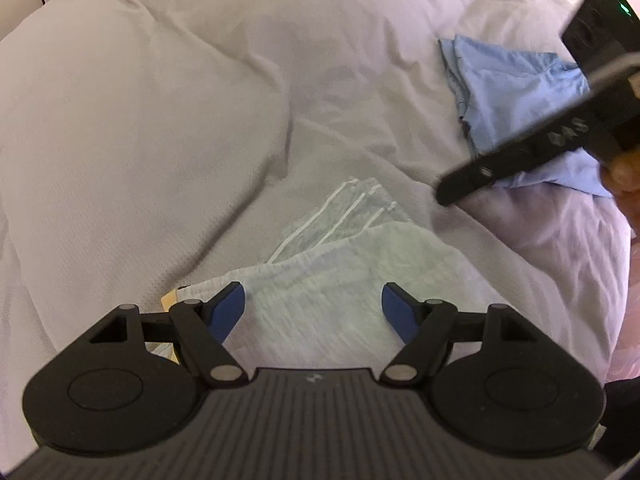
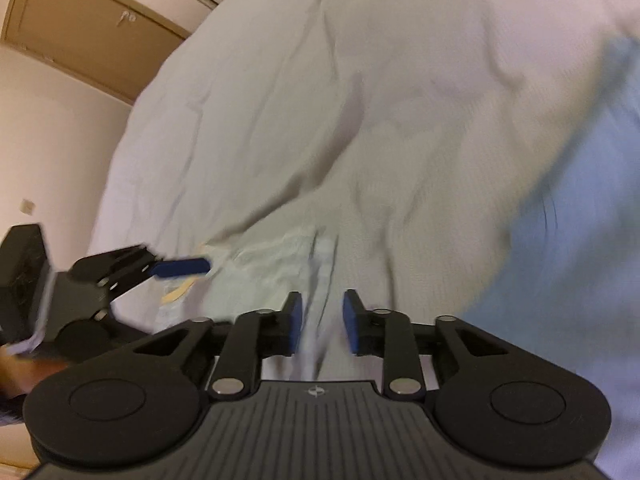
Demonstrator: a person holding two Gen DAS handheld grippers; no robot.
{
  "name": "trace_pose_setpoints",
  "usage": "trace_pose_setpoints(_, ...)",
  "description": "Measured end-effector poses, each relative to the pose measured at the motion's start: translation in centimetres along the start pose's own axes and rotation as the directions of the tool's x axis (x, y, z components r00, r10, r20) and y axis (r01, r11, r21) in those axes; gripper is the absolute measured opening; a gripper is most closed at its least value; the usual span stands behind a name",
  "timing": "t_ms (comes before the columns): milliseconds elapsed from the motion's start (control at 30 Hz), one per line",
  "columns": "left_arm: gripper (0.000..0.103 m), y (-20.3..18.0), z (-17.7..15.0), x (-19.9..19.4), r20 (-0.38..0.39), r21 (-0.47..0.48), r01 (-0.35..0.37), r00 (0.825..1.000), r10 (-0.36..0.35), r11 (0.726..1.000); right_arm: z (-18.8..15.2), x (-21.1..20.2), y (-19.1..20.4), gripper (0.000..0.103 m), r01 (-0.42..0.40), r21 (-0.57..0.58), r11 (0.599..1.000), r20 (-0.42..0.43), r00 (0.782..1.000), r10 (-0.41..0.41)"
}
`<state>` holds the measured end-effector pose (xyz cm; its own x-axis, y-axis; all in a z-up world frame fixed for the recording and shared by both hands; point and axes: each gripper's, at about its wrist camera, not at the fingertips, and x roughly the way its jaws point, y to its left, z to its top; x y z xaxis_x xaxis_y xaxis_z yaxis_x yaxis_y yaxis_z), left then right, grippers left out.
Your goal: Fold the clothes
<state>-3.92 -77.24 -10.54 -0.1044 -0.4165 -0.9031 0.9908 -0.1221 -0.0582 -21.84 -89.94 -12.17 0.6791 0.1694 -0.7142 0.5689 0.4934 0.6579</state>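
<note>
Hovering low-centre over the pale garment on the bed, left gripper spread; right gripper half-spread, empty. Pinch opposite edges together.

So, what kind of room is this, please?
Most likely a bedroom. The clothes lie on a wide, soft bed cover with puffy folds, a pale folded garment and a blue garment rest on it, and a wooden door stands in the plain wall behind.
</note>
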Motion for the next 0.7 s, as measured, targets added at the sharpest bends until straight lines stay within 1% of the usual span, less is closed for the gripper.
trace_pose_setpoints(133,0.071,-0.3,-0.9,0.5,-0.024,0.02,-0.004,1.0,0.005,1.0,-3.0,0.9,1.2,0.042,-0.021,-0.019,1.0,-0.065,0.998,0.02)
trace_pose_setpoints(200,0.071,-0.1,-0.6,1.2,-0.021,0.024,0.002,1.0,-0.001,1.0,-4.3,1.9,1.6,0.042,-0.021,-0.022,1.0,-0.091,0.996,0.019)
trace_pose_setpoints(233,0.072,-0.1,-0.4,1.6,-0.019,0.032,0.003,1.0,-0.002,0.999,-4.9,2.6,1.8,0.033,-0.02,-0.021,1.0,-0.1,0.995,0.018)
trace_pose_setpoints(267,0.073,-0.1,-0.1,2.1,-0.018,0.04,0.004,1.0,-0.004,0.999,-5.1,3.0,1.9,0.012,-0.021,-0.016,1.0,-0.109,0.994,0.02)
trace_pose_setpoints(300,0.075,-0.1,0.1,2.6,-0.016,0.049,0.005,1.0,-0.004,0.999,-5.2,3.0,1.9,0.011,-0.012,-0.007,1.0,-0.1,0.995,0.012)
trace_pose_setpoints(333,0.076,-0.2,0.5,3.1,-0.016,0.061,0.004,1.0,-0.003,0.998,-5.2,3.0,1.9,0.008,-0.003,0.003,1.0,-0.09,0.996,0.004)
trace_pose_setpoints(400,0.076,-0.4,1.1,3.9,-0.015,0.083,0.005,1.0,-0.004,0.997,-5.3,2.8,1.6,0.006,0.011,0.031,0.999,-0.068,0.998,-0.009)
trace_pose_setpoints(433,0.076,-0.5,1.4,4.1,-0.012,0.096,0.005,1.0,-0.004,0.995,-5.4,2.6,1.4,0.006,0.016,0.049,0.999,-0.057,0.998,-0.014)
trace_pose_setpoints(500,0.073,-0.8,1.7,3.4,-0.002,0.132,0.0,1.0,0.0,0.991,-5.7,2.2,1.6,0.009,0.032,0.064,0.997,-0.03,0.999,-0.03)
trace_pose_setpoints(533,0.068,-0.9,1.8,2.9,0.004,0.151,-0.002,1.0,0.002,0.988,-5.9,1.4,1.8,0.019,0.044,0.07,0.997,-0.008,0.999,-0.044)
trace_pose_setpoints(567,0.067,-1.1,1.6,1.9,0.015,0.173,-0.003,1.0,0.0,0.985,-6.2,0.5,1.9,0.021,0.056,0.082,0.995,0.019,0.998,-0.058)
trace_pose_setpoints(667,0.067,-1.6,0.7,-1.0,0.042,0.237,0.0,0.999,-0.01,0.972,-8.0,-2.0,2.3,0.022,0.077,0.118,0.99,0.074,0.994,-0.086)
trace_pose_setpoints(700,0.067,-2.1,0.0,-1.7,0.037,0.256,0.028,0.999,-0.039,0.966,-9.0,-2.7,2.6,0.023,0.084,0.121,0.989,0.081,0.992,-0.094)
